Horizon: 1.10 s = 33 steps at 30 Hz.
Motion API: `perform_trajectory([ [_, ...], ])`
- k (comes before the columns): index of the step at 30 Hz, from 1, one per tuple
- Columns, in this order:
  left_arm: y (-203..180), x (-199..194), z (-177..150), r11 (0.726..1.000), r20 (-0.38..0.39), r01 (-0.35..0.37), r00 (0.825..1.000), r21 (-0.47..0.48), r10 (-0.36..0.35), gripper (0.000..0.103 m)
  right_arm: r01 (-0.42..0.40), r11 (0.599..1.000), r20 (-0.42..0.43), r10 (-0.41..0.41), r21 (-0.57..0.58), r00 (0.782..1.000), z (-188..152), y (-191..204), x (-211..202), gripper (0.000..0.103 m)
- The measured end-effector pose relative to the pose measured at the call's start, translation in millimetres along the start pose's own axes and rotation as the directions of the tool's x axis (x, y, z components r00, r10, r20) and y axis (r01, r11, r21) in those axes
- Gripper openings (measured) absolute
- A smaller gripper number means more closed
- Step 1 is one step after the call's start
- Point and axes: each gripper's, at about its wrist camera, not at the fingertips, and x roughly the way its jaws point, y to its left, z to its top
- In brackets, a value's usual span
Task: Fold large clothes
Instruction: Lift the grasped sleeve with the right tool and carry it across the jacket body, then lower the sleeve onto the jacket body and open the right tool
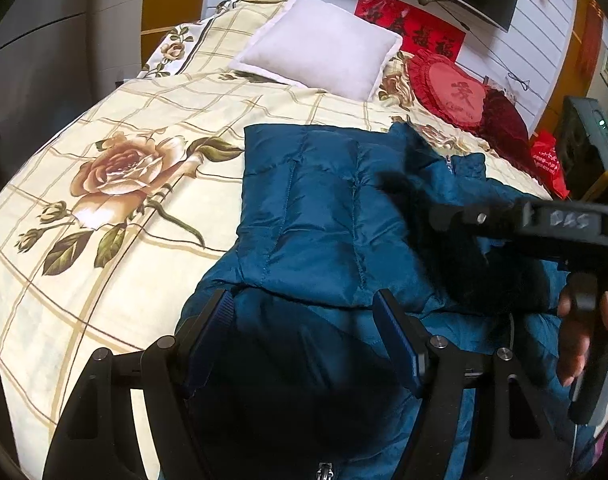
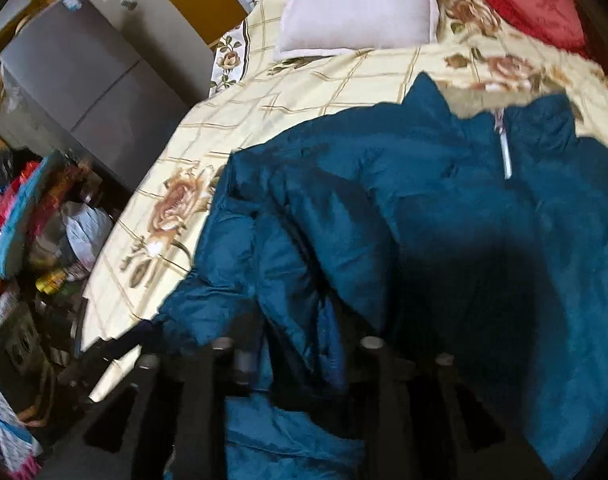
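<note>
Left wrist view: left gripper spread wide above the blue padded jacket on the floral bedspread; right gripper, blurred, part-open, jacket fabric between its fingers.

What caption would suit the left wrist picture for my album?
Open left claw above a teal quilted puffer jacket on a rose-print bedspread, the right claw reaching in from the right.

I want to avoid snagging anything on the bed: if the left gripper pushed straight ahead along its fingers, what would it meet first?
Most likely the blue padded jacket. The left gripper stands open right over its dark near fold, so it would probably meet that fabric before the floral bedspread or white pillow. Depth is hard to judge.
</note>
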Motion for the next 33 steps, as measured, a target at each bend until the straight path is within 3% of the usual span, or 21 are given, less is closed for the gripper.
perform_trajectory([
  [3,-1,-1,0,1.0,0.005,-0.003,1.0,0.006,0.003,0.069,-0.018,1.0,0.031,0.018,-0.001,0.999,-3,8,-12,0.059],
  [8,-2,0,-1,1.0,0.005,-0.002,1.0,0.008,0.002,0.069,-0.022,0.999,0.052,0.024,-0.032,0.998,-12,12,-39,0.059],
  [15,2,0,-2,0.998,0.01,0.057,0.998,-0.041,-0.057,0.069,0.084,0.996,0.073,-0.082,-0.018,0.994,-45,-20,-77,0.059],
  [18,4,-1,-1,0.994,0.012,0.091,0.996,-0.067,-0.09,0.069,0.044,0.999,0.096,-0.047,0.032,0.994,-69,-35,-95,0.059],
  [25,2,-3,1,0.972,0.018,0.185,0.983,-0.145,-0.185,0.07,0.219,0.974,0.135,-0.211,-0.05,0.968,-110,-39,-120,0.06],
  [28,-4,-1,4,0.955,0.022,0.217,0.976,-0.201,-0.217,0.077,0.234,0.969,0.144,-0.222,-0.075,0.964,-113,-41,-134,0.06],
  [33,-25,8,9,0.945,0.008,0.25,0.967,-0.212,-0.254,0.078,0.251,0.965,0.183,-0.235,-0.074,0.955,-121,-48,-158,0.062],
])
